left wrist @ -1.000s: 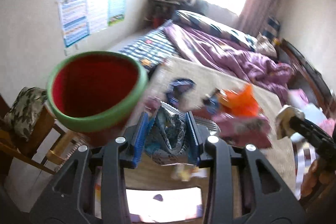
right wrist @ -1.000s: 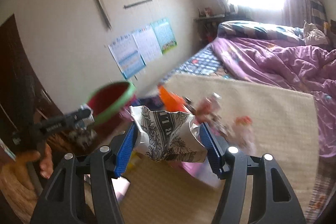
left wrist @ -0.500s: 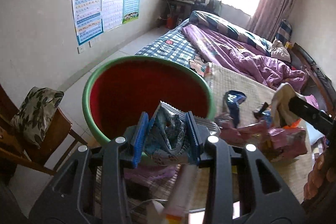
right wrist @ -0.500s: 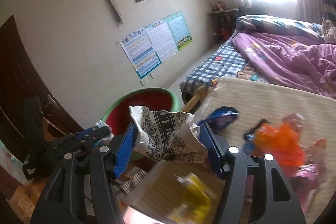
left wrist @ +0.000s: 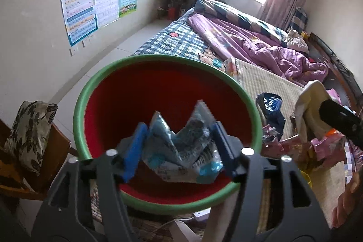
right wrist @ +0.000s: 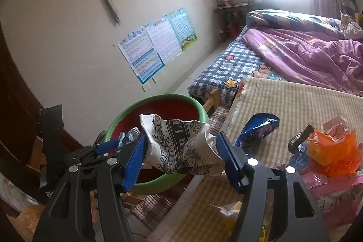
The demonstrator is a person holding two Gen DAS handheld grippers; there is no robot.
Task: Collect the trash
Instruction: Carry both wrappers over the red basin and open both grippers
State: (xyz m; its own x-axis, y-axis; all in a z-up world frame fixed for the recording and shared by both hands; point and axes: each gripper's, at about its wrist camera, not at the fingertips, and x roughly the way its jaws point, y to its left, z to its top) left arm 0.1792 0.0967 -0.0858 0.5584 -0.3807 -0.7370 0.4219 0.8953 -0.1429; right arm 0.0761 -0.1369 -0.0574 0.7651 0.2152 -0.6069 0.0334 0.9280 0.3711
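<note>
A red bin with a green rim stands at the bed's corner; it also shows in the right wrist view. My left gripper is over the bin's mouth with its jaws spread, and a blue-grey foil wrapper sits loosely between them. My right gripper is shut on a crumpled black-and-white paper wrapper, held near the bin's right rim. The left gripper shows in the right wrist view, above the bin.
More trash lies on the striped mat: a dark blue snack bag, an orange bag and pink wrappers. A purple quilt covers the bed. A wooden chair with a cushion stands left of the bin.
Both grippers have swung left toward the bin, which now fills the left wrist view. The left jaws have widened and the foil wrapper sits loose between them.
</note>
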